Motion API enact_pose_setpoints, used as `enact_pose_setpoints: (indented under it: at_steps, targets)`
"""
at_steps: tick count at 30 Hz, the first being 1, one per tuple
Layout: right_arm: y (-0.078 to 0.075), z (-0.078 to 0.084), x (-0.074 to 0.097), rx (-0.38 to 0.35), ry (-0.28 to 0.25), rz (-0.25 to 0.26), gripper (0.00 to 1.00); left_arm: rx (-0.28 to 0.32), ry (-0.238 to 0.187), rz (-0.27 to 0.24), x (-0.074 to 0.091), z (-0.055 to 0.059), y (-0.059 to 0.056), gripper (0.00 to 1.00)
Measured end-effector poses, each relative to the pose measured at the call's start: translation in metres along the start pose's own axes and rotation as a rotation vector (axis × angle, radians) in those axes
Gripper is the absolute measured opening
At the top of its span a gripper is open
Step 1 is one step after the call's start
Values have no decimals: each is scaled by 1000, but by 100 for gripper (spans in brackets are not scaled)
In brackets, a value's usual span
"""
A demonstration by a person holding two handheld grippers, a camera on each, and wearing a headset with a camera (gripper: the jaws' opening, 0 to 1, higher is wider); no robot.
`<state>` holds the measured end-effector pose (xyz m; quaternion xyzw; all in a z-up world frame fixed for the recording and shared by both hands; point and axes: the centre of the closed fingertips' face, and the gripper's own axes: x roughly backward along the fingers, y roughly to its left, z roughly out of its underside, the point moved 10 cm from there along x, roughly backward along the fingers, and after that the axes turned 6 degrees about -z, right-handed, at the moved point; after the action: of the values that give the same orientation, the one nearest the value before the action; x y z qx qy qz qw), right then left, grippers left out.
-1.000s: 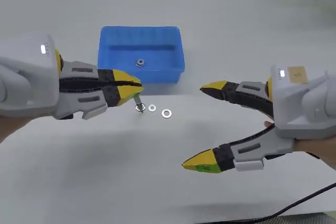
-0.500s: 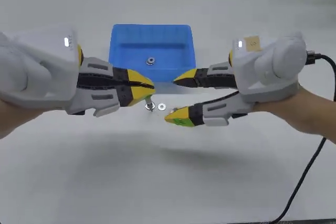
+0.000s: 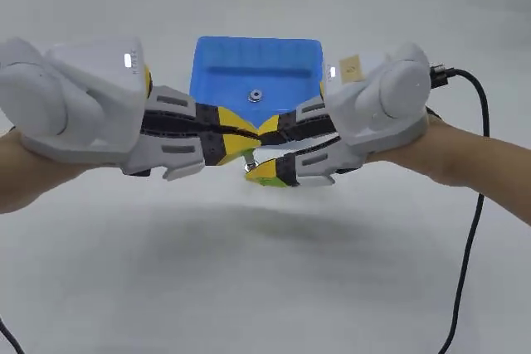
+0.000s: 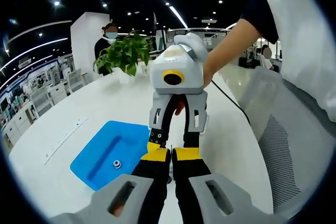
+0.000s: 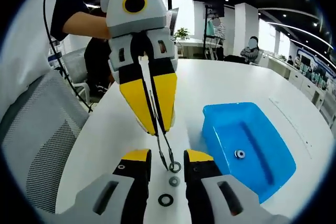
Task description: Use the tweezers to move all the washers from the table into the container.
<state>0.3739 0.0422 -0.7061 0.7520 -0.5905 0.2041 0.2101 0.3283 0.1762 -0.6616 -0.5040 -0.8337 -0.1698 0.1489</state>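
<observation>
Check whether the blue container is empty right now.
No, one washer lies on the floor of the blue container in the right gripper view.

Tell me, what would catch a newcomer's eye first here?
Two yellow-tipped grippers meet nose to nose over the white table. The left gripper pinches thin tweezers whose tips reach a table washer, while the right gripper is open facing it. Just beyond sits a bright blue container holding a single washer.

Bright, even overhead ceiling light, soft shadows on the table (image 3: 249,288); fisheye edges warp.
</observation>
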Motion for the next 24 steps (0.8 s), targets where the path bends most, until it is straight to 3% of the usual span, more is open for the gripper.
enact_pose_setpoints:
  at_steps: [6,13,24]
  targets:
    - [-1,-2,0,25,3,-13,17,1,-3,9,-3,-1,0,5]
    - [2,0,-6,82,72,-33,12,-2,4,9,-3,-1,0,5]
    - [3,-2,-5,113,90,-18,11,-5,13,3,-3,-1,-3,5]
